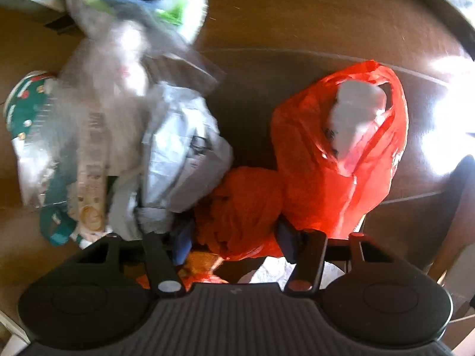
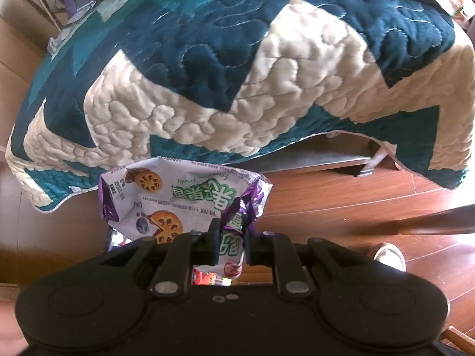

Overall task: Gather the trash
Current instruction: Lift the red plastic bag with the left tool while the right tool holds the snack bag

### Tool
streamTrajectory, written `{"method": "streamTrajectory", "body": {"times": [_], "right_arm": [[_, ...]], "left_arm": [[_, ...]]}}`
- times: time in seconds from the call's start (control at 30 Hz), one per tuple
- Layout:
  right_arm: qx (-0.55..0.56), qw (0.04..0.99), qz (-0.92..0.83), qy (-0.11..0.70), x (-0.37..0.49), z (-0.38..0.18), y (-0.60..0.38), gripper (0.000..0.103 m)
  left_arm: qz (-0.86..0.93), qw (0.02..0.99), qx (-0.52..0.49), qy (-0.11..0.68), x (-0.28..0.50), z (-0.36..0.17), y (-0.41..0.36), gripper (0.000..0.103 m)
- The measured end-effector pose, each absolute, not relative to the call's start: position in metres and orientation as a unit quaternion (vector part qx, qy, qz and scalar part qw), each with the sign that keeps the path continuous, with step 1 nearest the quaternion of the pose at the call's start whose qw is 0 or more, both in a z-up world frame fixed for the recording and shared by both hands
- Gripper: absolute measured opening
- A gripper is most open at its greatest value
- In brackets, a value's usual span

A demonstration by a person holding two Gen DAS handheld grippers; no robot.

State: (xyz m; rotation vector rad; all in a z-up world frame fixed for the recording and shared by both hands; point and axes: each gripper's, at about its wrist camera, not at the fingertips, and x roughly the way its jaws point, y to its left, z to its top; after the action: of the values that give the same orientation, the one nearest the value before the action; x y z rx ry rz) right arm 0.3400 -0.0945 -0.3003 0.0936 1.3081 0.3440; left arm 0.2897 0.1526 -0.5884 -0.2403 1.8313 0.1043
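Note:
In the left wrist view my left gripper (image 1: pixel 234 231) is shut on a bunched part of a red plastic bag (image 1: pixel 326 160). White crumpled trash (image 1: pixel 356 112) sits in the bag's open mouth. A blurred heap of grey, white and printed wrappers (image 1: pixel 142 118) hangs to the left of the bag. In the right wrist view my right gripper (image 2: pixel 233 237) is shut on a crumpled white and purple snack wrapper (image 2: pixel 178 195) with green lettering, held in front of a quilt.
A teal and cream quilt (image 2: pixel 237 74) drapes over furniture and fills the upper right wrist view. Brown wooden floor (image 2: pixel 341 207) lies below it. A white shoe (image 2: pixel 389 255) shows at the lower right. Cardboard boxes (image 2: pixel 14 59) stand at left.

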Motion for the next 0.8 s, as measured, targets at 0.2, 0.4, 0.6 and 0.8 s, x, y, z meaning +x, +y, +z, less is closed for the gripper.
{"method": "streamTrajectory", "body": {"times": [0.2, 0.4, 0.6, 0.8], "right_arm": [[0.035, 0.779, 0.144, 0.609, 0.341, -0.301, -0.096, 0.014], [0.021, 0.789, 0.141, 0.598, 0.34, -0.296, -0.098, 0.014], [0.044, 0.802, 0.144, 0.578, 0.337, -0.28, -0.109, 0.014], [0.064, 0.823, 0.16, 0.542, 0.314, -0.24, -0.12, 0.014]], "left_arm": [[0.048, 0.609, -0.09, 0.787, 0.29, -0.585, 0.142, 0.039], [0.062, 0.621, -0.103, 0.774, 0.291, -0.537, 0.147, 0.037], [0.061, 0.652, -0.107, 0.748, 0.278, -0.46, 0.137, 0.037], [0.051, 0.709, -0.108, 0.695, 0.264, -0.357, 0.136, 0.037]]}}
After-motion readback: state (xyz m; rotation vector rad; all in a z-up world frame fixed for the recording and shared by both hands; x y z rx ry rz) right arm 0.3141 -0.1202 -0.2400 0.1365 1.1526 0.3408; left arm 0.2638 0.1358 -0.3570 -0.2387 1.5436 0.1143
